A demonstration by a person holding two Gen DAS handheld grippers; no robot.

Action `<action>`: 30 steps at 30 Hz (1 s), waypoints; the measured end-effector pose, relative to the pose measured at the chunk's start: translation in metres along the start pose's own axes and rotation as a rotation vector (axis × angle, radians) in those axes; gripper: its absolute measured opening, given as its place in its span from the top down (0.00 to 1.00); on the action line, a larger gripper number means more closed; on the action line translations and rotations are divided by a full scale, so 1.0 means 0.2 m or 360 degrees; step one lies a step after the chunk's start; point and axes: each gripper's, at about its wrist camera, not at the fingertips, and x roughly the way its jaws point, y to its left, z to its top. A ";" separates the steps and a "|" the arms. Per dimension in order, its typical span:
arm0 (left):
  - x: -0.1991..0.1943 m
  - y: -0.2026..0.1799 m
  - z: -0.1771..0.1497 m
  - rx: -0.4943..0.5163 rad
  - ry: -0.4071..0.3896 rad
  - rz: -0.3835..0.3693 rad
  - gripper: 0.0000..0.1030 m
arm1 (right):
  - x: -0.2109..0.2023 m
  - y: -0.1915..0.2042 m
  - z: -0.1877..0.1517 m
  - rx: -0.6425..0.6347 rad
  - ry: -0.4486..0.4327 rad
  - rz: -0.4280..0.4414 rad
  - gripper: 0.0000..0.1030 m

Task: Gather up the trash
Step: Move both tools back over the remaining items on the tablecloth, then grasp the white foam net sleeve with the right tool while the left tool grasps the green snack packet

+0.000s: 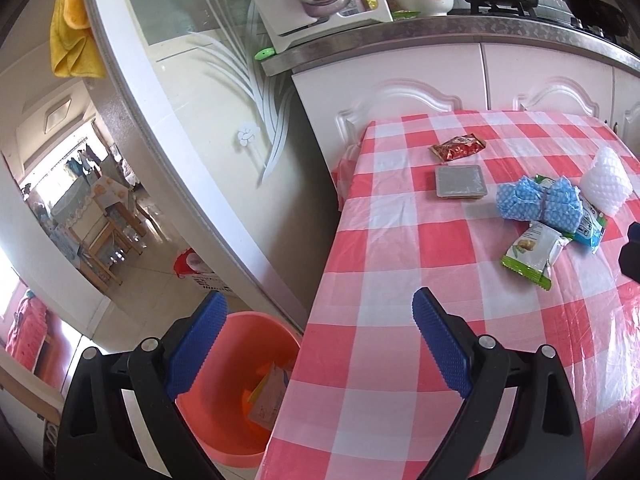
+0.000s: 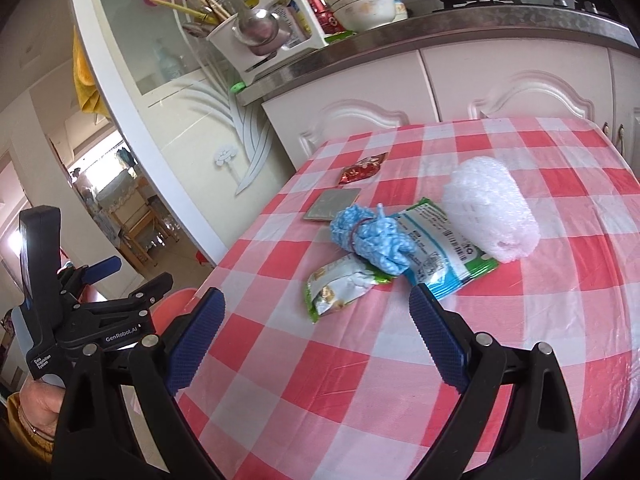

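Note:
Trash lies on the red-checked table (image 1: 400, 240) (image 2: 360, 360): a red wrapper (image 1: 458, 147) (image 2: 362, 169), a flat grey tray (image 1: 460, 181) (image 2: 331, 204), a blue foam net (image 1: 538, 202) (image 2: 370, 240), a green snack bag (image 1: 532, 250) (image 2: 340, 290), a blue-green bag (image 1: 590, 224) (image 2: 440, 248) and a white foam net (image 1: 608, 182) (image 2: 490, 216). My left gripper (image 1: 316, 314) is open and empty over the table's left edge, above an orange bucket (image 1: 236, 384) holding some wrappers. My right gripper (image 2: 316, 310) is open and empty, just short of the green bag.
White cabinets (image 1: 440, 80) with a steel counter of dishes and a pot stand behind the table. A glass sliding door (image 1: 180, 120) is to the left. The left gripper's body (image 2: 80, 312) shows at the right wrist view's left.

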 end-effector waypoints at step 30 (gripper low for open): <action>0.14 -0.51 0.05 0.0147 0.0035 -0.0868 0.10 | -0.02 -0.63 0.14 0.0399 -0.0140 -0.0132 0.09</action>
